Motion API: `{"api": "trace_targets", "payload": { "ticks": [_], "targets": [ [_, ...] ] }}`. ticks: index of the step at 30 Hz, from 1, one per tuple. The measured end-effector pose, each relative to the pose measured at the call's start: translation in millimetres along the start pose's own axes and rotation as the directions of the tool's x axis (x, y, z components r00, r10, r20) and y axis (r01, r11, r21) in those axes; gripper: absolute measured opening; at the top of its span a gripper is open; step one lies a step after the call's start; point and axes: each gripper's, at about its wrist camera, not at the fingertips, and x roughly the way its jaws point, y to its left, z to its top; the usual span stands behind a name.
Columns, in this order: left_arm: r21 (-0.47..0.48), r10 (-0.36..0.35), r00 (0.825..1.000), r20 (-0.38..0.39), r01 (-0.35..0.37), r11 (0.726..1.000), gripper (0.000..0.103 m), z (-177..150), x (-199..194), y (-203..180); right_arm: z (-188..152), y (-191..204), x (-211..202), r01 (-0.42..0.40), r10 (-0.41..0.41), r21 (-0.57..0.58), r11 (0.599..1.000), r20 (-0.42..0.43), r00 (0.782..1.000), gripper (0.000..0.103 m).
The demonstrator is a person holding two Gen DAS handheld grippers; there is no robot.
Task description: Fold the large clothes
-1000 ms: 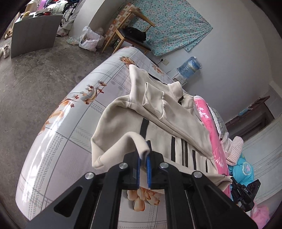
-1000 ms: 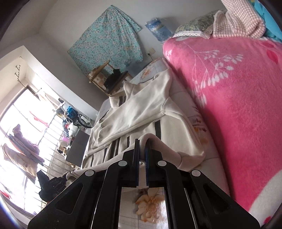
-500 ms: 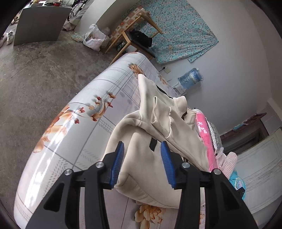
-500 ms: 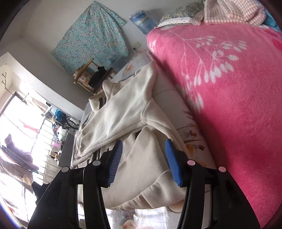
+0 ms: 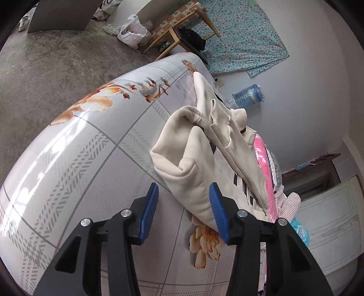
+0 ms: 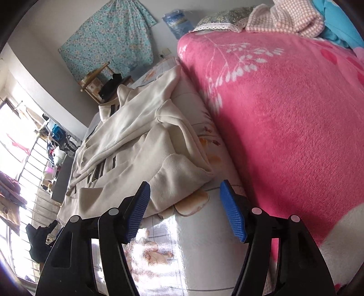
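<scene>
Two grippers hang over a bed [image 5: 68, 159] with a glossy grey-checked cover printed with orange flowers. No brand, label or writing can be read anywhere in either view.

The left gripper [image 5: 184, 211] has just been opening; its blue pads [image 5: 149, 213] stand apart and press on nothing. A folded edge of the cream garment [image 5: 193, 159] reaches in between them on the right-hand side, close to the right pad; whether it touches that pad I cannot tell. The right gripper [image 6: 185, 209] has also just been opening and stands wider, with bare cover and a printed flower between its pads [image 6: 233, 211]. The garment's [image 6: 145, 145] near folded edge lies just beyond and a little to the left of that gap, not in it.

The garment lies loosely doubled on the bed, black stripes showing in places, a sleeve laid across the top. It runs along the bed away from both grippers. On one side it lies just beside a pink blanket [image 6: 284, 113] with white leaf shapes, which fills that edge of the bed.

Further off, a checked cloth [image 6: 289, 20] and a pillow [image 6: 225, 19] sit at the blanket's far end. Beyond the bed's far end stand a wooden chair [image 5: 182, 34], a blue water jug [image 5: 248, 95] and a teal floral cloth [image 5: 241, 38] on the wall.
</scene>
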Motion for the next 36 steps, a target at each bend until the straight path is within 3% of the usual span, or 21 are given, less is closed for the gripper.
{"api": "trace_targets", "payload": {
  "ticks": [4,7,12,16,20,23,29,33,36],
  "targets": [
    [0.019,0.039,0.999,0.025,-0.040,0.999,0.042,4.4,9.5,-6.4,7.6,1.0,10.0,0.028,-0.028,0.011,1.000,0.015,0.999,0.061],
    [0.083,0.104,0.993,0.049,-0.108,0.991,0.038,3.4,14.2,-15.3,10.4,11.0,14.1,0.065,-0.065,-0.026,0.998,0.025,0.998,0.052],
    [0.189,0.208,0.973,0.097,-0.223,0.956,0.033,-4.5,19.6,-28.6,6.1,25.1,19.7,0.144,-0.141,-0.094,0.985,0.044,0.989,0.050],
    [0.256,0.268,0.953,0.143,-0.297,0.920,0.028,-9.8,25.2,-37.4,5.7,32.4,25.4,0.201,-0.194,-0.161,0.966,0.058,0.979,0.042],
    [0.362,0.319,0.923,0.215,-0.378,0.852,0.019,-19.9,29.3,-52.7,4.7,43.4,29.1,0.220,-0.211,-0.240,0.946,0.063,0.976,0.017],
    [0.406,0.323,0.910,0.262,-0.407,0.818,0.016,-23.5,20.7,-65.8,4.5,53.9,20.8,0.246,-0.226,-0.277,0.929,0.103,0.969,0.014],
    [0.437,0.278,0.921,0.272,-0.376,0.817,0.014,-25.8,-22.1,-82.8,9.3,47.0,-15.3,0.103,-0.083,-0.202,0.974,0.105,0.991,0.012],
    [0.446,0.276,0.938,0.208,-0.342,0.827,0.014,-38.3,-55.4,-80.4,-3.8,39.9,-40.9,0.036,-0.021,-0.191,0.981,0.078,0.997,0.012],
    [0.418,0.282,0.948,0.149,-0.319,0.850,0.015,-51.1,-76.8,-66.7,-19.0,23.1,-56.7,-0.026,0.032,-0.147,0.989,0.038,0.999,0.012]
  ]
}}
